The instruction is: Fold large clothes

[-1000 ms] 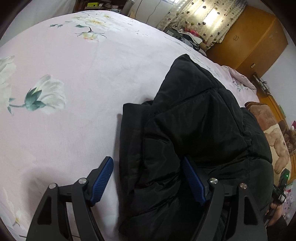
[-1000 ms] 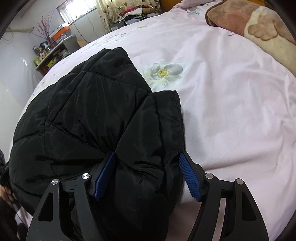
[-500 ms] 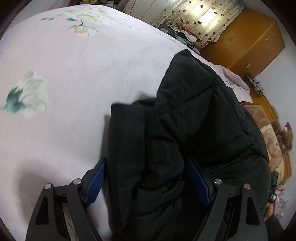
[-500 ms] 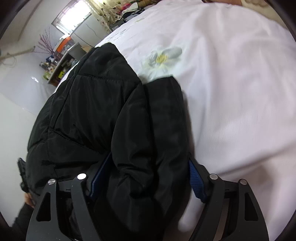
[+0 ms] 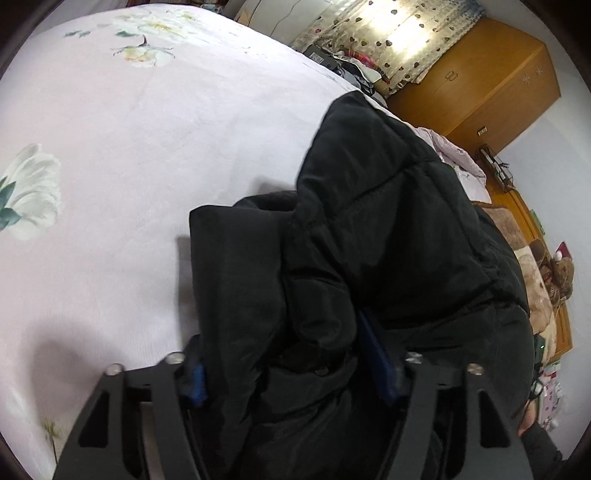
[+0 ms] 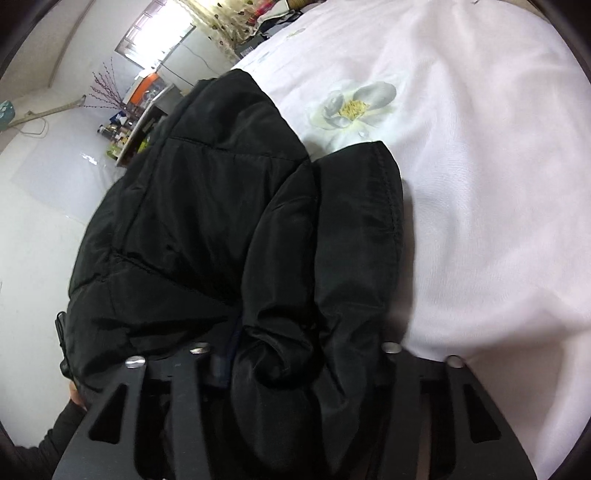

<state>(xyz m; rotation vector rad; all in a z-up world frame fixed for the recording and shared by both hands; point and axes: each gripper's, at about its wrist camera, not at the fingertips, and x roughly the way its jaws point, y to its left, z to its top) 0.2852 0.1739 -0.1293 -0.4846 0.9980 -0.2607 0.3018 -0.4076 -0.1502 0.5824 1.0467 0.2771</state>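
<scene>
2 grippers bite into 1 black puffer jacket [image 5: 388,229] that lies bunched on a pale pink bedsheet [image 5: 147,147] printed with white flowers. In the left wrist view the jacket fills the centre and right of the frame, and the left gripper [image 5: 291,365] at the bottom edge has just been closing — its blue pads [image 5: 376,350] now press a thick fold of the padded fabric from both sides. In the right wrist view the jacket runs from the upper left down to the bottom centre, with its stitched hem [image 6: 391,206] lying on the sheet just below a printed flower [image 6: 354,105]. The right gripper [image 6: 295,354] at the bottom has likewise just been closing, and bulging black fabric is pinched between its jaws, nearly hiding the pads. A wooden wardrobe [image 5: 487,81] stands in the upper right of the left view, beside a heart-patterned curtain [image 5: 388,33].
</scene>
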